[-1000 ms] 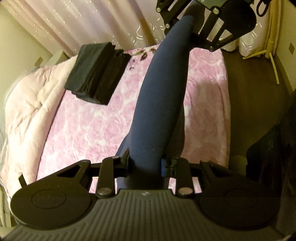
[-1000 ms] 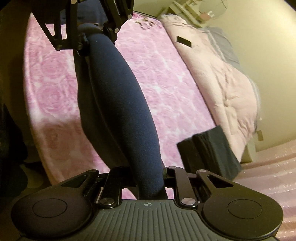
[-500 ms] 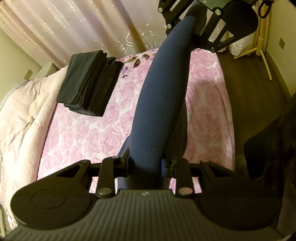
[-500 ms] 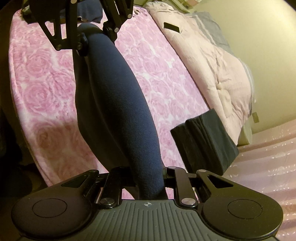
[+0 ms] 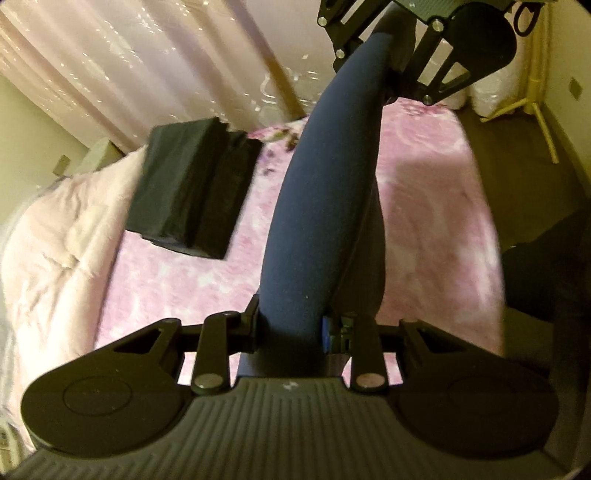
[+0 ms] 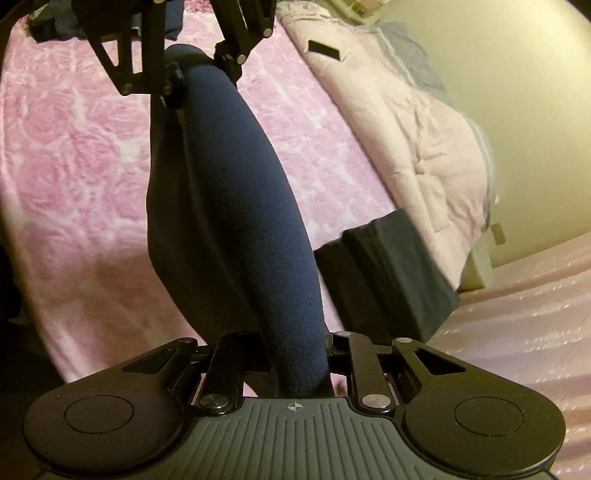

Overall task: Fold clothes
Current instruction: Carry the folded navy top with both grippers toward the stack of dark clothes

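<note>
A navy blue garment is folded over and stretched taut between both grippers above the bed. My left gripper is shut on one end of it; my right gripper is shut on the other end. Each gripper shows at the top of the other's view: the right one, the left one. The garment hangs in a fold below the taut edge. A stack of folded black clothes lies on the bed beside it, also in the right wrist view.
The bed has a pink rose-patterned blanket and a pale pink quilt along one side. A small black object lies on the quilt. Dark clothes lie at the bed's far end. Curtains hang behind.
Both grippers have shifted together with the garment still taut between them; the black stack now sits closer in the left view. The grip is unchanged.
</note>
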{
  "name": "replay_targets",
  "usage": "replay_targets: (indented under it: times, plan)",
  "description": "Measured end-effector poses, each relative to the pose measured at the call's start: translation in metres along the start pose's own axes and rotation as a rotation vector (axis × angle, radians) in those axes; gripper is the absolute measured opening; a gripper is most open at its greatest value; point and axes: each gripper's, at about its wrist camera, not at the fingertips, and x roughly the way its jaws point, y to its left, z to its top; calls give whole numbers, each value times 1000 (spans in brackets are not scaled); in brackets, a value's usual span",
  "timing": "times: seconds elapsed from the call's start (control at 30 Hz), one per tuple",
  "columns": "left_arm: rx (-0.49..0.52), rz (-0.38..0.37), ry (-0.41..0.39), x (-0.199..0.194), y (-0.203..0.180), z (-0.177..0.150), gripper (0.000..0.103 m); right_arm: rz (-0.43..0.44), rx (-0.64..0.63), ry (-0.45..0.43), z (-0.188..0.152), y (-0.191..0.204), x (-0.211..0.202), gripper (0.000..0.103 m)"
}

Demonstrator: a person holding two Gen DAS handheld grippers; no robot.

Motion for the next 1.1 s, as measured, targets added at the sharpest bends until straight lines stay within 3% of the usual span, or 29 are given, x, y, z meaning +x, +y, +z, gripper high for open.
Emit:
replay_targets:
  times: [0.17, 0.43, 0.6, 0.77, 0.9, 0.97, 1.03, 1.1]
  plan:
    - [-47, 56, 22, 27, 42, 48, 26, -9, -33, -67, -25, -63, 24, 17]
    - [-157, 187, 34, 78, 162, 141, 26, -56, -95, -210, -56, -232, 81, 17]
    - [-145, 315, 16, 125, 257, 185, 26, -142, -131, -251, -50, -337, 137, 17]
    - [-118, 505, -51, 174, 332, 209, 26, -320, -109, -293, -34, -419, 186, 17]
    - [-141, 492, -54, 264, 321, 187, 26, -400, -68, -315, -54, -410, 246, 17]
    - [-154, 397, 8, 326, 291, 166, 26, -341, -56, -266, -75, -382, 297, 17]
    - [-143, 291, 78, 377, 258, 146, 27, -218, -72, -181, -95, -344, 346, 17]
    - [-108, 315, 75, 397, 234, 134, 29, -163, -100, -133, -113, -312, 371, 17]
